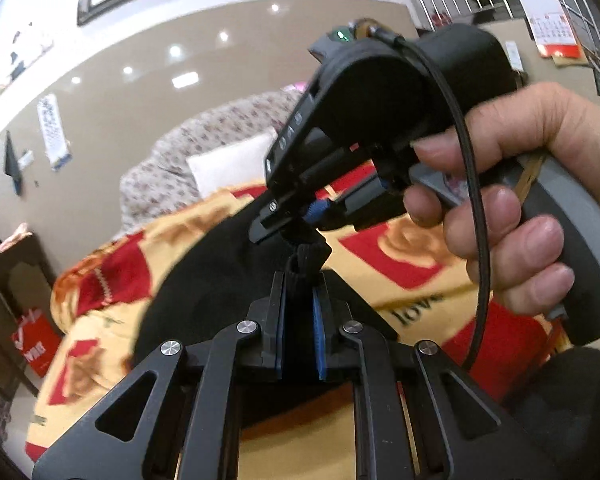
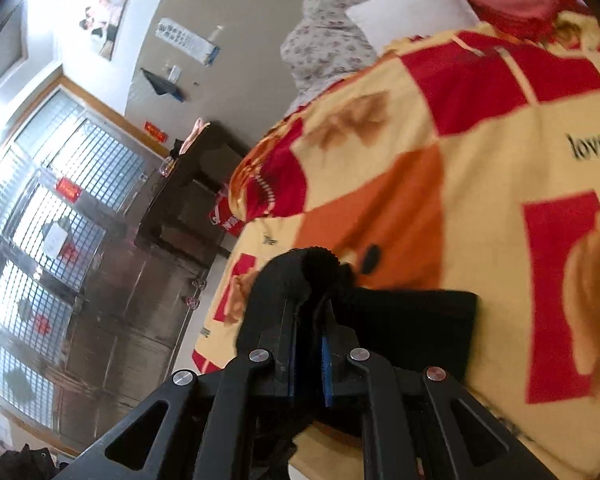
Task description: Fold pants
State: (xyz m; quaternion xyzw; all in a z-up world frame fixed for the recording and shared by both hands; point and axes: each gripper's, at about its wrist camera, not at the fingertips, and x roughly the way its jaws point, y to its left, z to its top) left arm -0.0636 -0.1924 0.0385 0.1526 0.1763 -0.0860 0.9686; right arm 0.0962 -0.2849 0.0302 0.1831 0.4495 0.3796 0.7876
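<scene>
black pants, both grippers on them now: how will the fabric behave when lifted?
Likely floppy: the black pants bunch into a soft ridge in the left gripper and crumple in the right gripper. Probably light and thin. Unheld cloth should sag onto the blanket.

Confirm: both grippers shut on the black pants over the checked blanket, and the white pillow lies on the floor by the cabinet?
Not quite. The left gripper and right gripper do clamp the black pants over the blanket, but the white pillow lies on the bed against the floral bedding, as the right wrist view shows.
</scene>
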